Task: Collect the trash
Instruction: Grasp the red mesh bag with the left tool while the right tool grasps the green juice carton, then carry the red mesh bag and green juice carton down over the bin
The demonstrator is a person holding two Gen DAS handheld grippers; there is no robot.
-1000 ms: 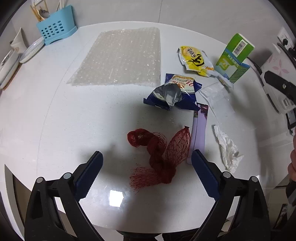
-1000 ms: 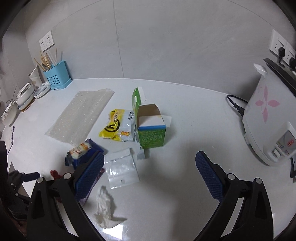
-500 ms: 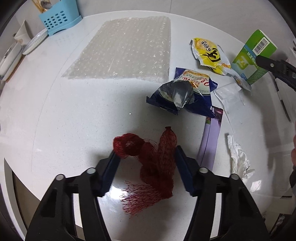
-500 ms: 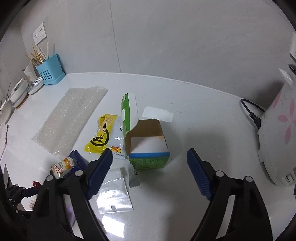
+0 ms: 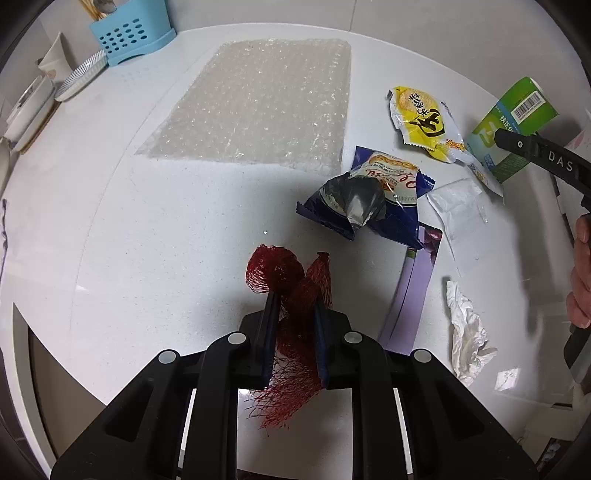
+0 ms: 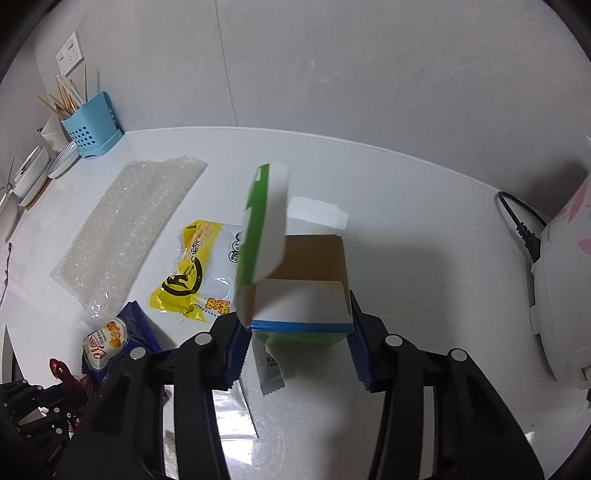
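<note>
A red mesh net (image 5: 275,269) lies bunched on the white table (image 5: 147,240). My left gripper (image 5: 294,301) points down at it, its jaws closing, and both pads press on the net's middle. An open green carton (image 6: 299,334) stands with its lid flap up. My right gripper (image 6: 295,310) straddles it, its jaws closing, and the blue pads touch the carton's two side walls. More trash lies between them: a yellow wrapper (image 5: 421,118), a blue snack bag (image 5: 369,199), a clear plastic bag (image 5: 458,206), a purple strip (image 5: 413,291) and a crumpled tissue (image 5: 465,332).
A sheet of bubble wrap (image 5: 258,103) lies flat toward the back. A blue utensil holder (image 5: 129,33) and stacked bowls (image 5: 77,77) stand at the back left. A white rice cooker (image 6: 561,295) with a black cord (image 6: 517,218) stands right of the carton. The table's rounded edge runs close below the net.
My left jaws came down around the red net and closed onto it. My right gripper moved forward and down to the green carton, and its jaws narrowed onto the carton's sides.
</note>
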